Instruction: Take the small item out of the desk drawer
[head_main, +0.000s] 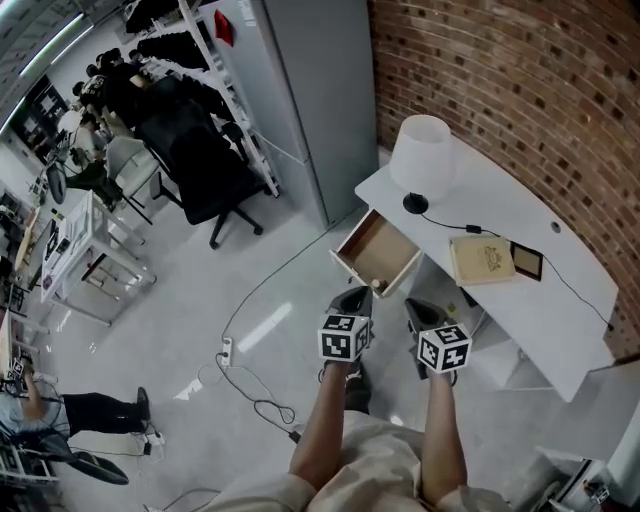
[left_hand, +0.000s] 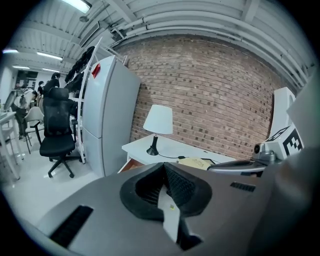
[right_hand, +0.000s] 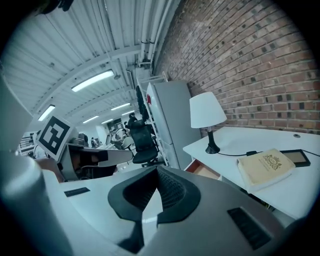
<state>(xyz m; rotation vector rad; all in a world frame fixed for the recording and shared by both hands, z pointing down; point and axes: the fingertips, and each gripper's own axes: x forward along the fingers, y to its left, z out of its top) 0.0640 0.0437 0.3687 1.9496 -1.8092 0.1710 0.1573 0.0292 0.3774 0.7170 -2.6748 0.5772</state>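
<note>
Two grippers sit nearest us in the head view, side by side above the floor: the left gripper (head_main: 352, 296) and the right gripper (head_main: 418, 310). Each has its jaws pressed together with nothing between them, as each gripper's own view shows. Just beyond the left tips lies the open drawer (head_main: 358, 274), pulled out of the desk (head_main: 520, 300) toward us. Its long axis runs away from the front rim toward the desk, up and to the right in the head view. We judge the left gripper the nearer one, since it points almost straight at the drawer mouth. The right gripper faces the desk edge just to the drawer's right. The small item should be inside the drawer, but we cannot make it out against the brown bottom. Nothing stands between the tips and the drawer, though the jaws must part before any pick. On the desktop beyond we see a book (head_main: 481, 258) and a dark tablet (head_main: 527, 262), then a lamp (head_main: 423, 155) whose cord crosses the top. Farther off stand a grey cabinet (head_main: 300, 90), a black chair (head_main: 205, 160) and a brick wall (head_main: 520, 90).
</note>
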